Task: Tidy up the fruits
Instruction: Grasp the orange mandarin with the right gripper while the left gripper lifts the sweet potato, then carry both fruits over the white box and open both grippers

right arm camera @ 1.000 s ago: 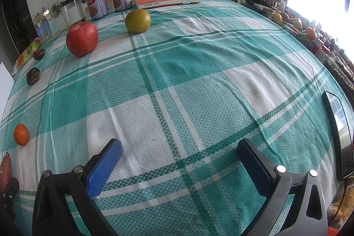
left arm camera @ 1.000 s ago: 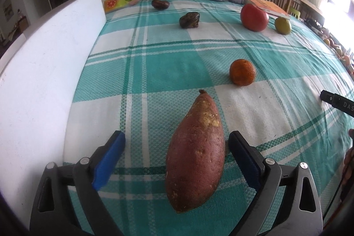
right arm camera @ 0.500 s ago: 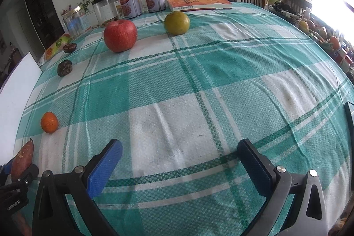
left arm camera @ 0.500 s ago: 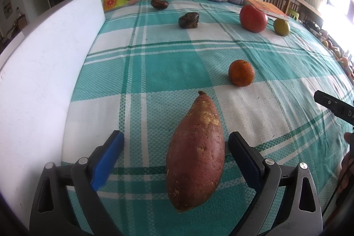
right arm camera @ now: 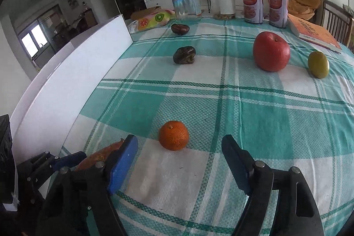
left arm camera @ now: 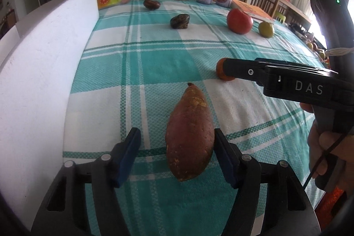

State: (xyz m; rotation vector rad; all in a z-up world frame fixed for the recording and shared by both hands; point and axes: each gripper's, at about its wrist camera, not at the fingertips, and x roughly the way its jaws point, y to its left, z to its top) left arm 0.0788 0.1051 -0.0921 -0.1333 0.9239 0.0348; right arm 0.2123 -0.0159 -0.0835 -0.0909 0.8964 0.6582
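A reddish-brown sweet potato [left arm camera: 189, 136] lies on the checked cloth between the open jaws of my left gripper [left arm camera: 177, 147]; the right pad touches its side, the left pad stands apart. A small orange [right arm camera: 174, 135] sits just ahead of my open right gripper [right arm camera: 179, 154], between its fingers' line. In the left wrist view the orange [left arm camera: 221, 73] is half hidden behind the right gripper's body. Farther back lie a red apple [right arm camera: 271, 51], a green fruit [right arm camera: 318, 64] and two dark brown fruits [right arm camera: 184, 55] [right arm camera: 180, 29].
A white board [left arm camera: 44, 63] stands along the table's left side. Two clear jars [right arm camera: 185, 3], two cans [right arm camera: 252, 4], an orange book [right arm camera: 314, 33] and a fruit-print bag [right arm camera: 152, 20] line the far edge. The table drops off at the right.
My right gripper has swung left across the table and now faces the orange. My left gripper's jaws have narrowed around the sweet potato.
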